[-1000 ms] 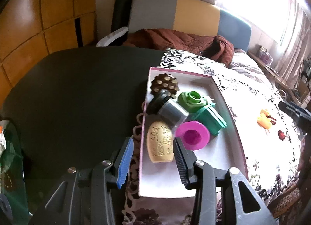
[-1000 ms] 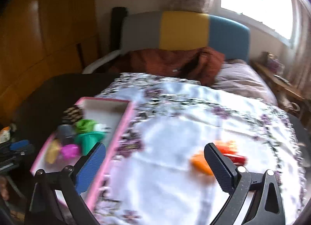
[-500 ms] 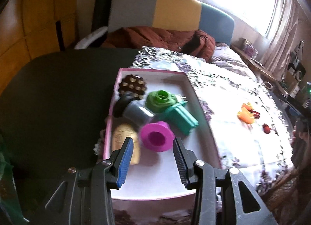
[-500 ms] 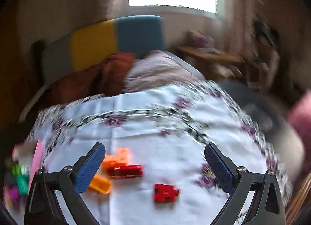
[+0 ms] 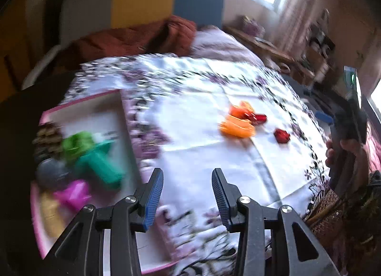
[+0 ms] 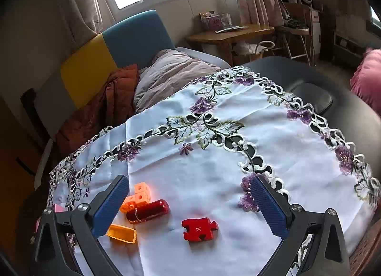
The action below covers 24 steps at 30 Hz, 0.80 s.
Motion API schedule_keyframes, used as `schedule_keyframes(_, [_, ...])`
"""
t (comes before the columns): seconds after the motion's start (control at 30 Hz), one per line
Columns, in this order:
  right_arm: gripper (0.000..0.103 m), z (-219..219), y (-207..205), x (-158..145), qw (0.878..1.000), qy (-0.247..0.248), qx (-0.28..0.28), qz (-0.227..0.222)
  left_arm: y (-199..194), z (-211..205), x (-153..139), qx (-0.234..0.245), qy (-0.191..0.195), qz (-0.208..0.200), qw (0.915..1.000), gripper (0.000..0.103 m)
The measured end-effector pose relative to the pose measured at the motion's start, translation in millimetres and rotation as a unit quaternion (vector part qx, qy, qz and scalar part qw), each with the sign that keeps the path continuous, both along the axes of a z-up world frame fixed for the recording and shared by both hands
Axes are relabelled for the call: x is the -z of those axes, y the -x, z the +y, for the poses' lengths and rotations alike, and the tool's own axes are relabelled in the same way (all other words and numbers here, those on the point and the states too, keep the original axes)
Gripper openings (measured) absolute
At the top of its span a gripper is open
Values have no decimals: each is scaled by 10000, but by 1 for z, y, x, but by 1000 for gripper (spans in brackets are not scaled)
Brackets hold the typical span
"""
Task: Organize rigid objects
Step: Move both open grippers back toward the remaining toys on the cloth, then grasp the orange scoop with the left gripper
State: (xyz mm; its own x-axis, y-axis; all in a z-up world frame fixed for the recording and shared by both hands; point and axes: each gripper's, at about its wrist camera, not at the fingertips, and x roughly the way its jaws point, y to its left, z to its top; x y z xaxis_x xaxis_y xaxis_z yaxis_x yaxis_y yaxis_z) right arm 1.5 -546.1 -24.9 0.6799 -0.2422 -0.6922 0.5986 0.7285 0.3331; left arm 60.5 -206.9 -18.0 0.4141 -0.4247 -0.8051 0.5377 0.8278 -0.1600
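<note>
A pink-rimmed tray (image 5: 122,111) at the left of the left wrist view holds several objects, among them a green piece (image 5: 76,143), a teal piece (image 5: 100,164) and a magenta spool (image 5: 73,193). On the white embroidered cloth lie a red puzzle piece (image 6: 199,228), a dark red cylinder (image 6: 147,211), an orange block (image 6: 138,196) and an orange open box (image 6: 122,233). My left gripper (image 5: 187,192) is open and empty above the cloth, right of the tray. My right gripper (image 6: 190,207) is wide open and empty, with the loose pieces between its fingers.
The cloth (image 6: 214,157) covers a dark round table (image 6: 345,99). A sofa with a yellow and blue back (image 6: 114,45) and blankets stands behind. A wooden desk (image 6: 228,33) is at the back right. A wicker edge (image 5: 328,209) shows at the right.
My left gripper has swung right, from over the tray to over the cloth. My right gripper has swung right and settled over the red and orange pieces.
</note>
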Motion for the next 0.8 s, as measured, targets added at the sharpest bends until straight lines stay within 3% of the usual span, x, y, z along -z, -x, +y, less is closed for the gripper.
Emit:
schedule_keyframes(0.27, [103, -9, 2, 3, 9994, -329, 79, -97, -19, -87, 41, 548, -94, 358, 9978, 44])
schedule_keyframes(0.43, [103, -8, -1, 5, 9992, -389, -17, -76, -36, -117, 54, 682, -166, 452, 9965, 64])
schedule_keyframes(0.8, [103, -8, -7, 10, 9982, -563, -168, -74, -59, -169, 73, 878, -420, 311, 9948, 77])
